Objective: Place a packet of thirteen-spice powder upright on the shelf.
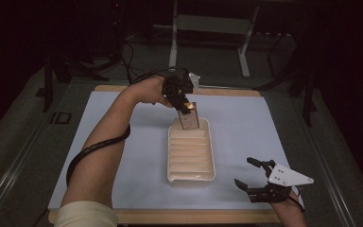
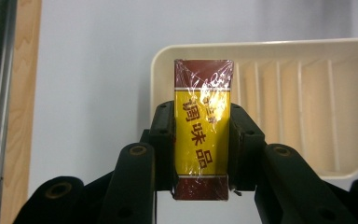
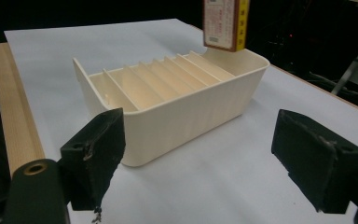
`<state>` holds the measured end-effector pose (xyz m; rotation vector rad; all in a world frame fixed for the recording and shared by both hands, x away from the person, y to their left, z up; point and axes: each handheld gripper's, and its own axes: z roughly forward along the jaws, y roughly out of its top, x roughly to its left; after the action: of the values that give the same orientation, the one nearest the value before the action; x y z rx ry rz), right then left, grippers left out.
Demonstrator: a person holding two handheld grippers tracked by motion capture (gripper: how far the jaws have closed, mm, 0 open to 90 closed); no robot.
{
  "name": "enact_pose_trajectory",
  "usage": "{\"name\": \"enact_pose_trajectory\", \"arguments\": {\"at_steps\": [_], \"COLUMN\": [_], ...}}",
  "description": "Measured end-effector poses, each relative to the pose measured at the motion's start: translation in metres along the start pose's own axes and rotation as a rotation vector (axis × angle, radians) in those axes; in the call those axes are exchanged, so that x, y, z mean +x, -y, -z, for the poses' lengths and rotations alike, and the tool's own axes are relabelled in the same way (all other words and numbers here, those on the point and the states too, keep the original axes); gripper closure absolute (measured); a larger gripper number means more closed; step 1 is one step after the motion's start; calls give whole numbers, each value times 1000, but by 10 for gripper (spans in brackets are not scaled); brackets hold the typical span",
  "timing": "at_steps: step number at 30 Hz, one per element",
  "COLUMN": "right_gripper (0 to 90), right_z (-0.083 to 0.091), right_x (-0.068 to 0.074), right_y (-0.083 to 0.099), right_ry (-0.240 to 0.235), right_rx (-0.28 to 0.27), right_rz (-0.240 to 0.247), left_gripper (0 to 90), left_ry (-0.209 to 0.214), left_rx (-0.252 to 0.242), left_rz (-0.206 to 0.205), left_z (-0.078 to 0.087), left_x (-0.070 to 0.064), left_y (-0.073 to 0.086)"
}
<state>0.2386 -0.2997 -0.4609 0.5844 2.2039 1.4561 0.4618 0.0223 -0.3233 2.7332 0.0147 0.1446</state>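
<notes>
A small yellow and dark-red wrapped box [image 2: 201,130] is clamped between the jaws of my left gripper [image 2: 200,144]. In the high view that gripper [image 1: 185,101] holds the box [image 1: 189,117] upright just above the far end of a cream divided tray [image 1: 208,163]. The right gripper view shows the box [image 3: 223,23] hanging over the tray's far slots [image 3: 191,98]. My right gripper [image 1: 254,175] rests low near the front right of the table, jaws wide apart and empty, its pads [image 3: 98,154] framing the tray.
The tray stands on a white sheet [image 1: 246,118] over a wooden-edged table [image 1: 170,216]. A metal stand [image 1: 212,23] rises beyond the far edge. White sheet lies bare on both sides of the tray.
</notes>
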Motion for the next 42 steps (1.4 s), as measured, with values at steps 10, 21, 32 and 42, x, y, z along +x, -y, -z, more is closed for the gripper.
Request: {"name": "enact_pose_trajectory", "arguments": {"at_steps": [10, 21, 32, 42], "right_gripper": [175, 175, 176, 176], "right_z": [-2, -3, -3, -3], "right_x": [1, 2, 1, 1], "right_y": [3, 3, 4, 3], "right_ry": [-13, -19, -24, -25], "right_rx": [5, 10, 7, 7], "right_rz": [-12, -13, -12, -11], "left_gripper": [684, 684, 683, 682], "left_ry": [4, -8, 9, 30], "left_rx": [3, 21, 80, 139], "left_rz": [-3, -19, -19, -22], "left_z": [-20, -25, -47, -67], "left_x": [7, 10, 14, 16], "left_y": [7, 2, 5, 2]}}
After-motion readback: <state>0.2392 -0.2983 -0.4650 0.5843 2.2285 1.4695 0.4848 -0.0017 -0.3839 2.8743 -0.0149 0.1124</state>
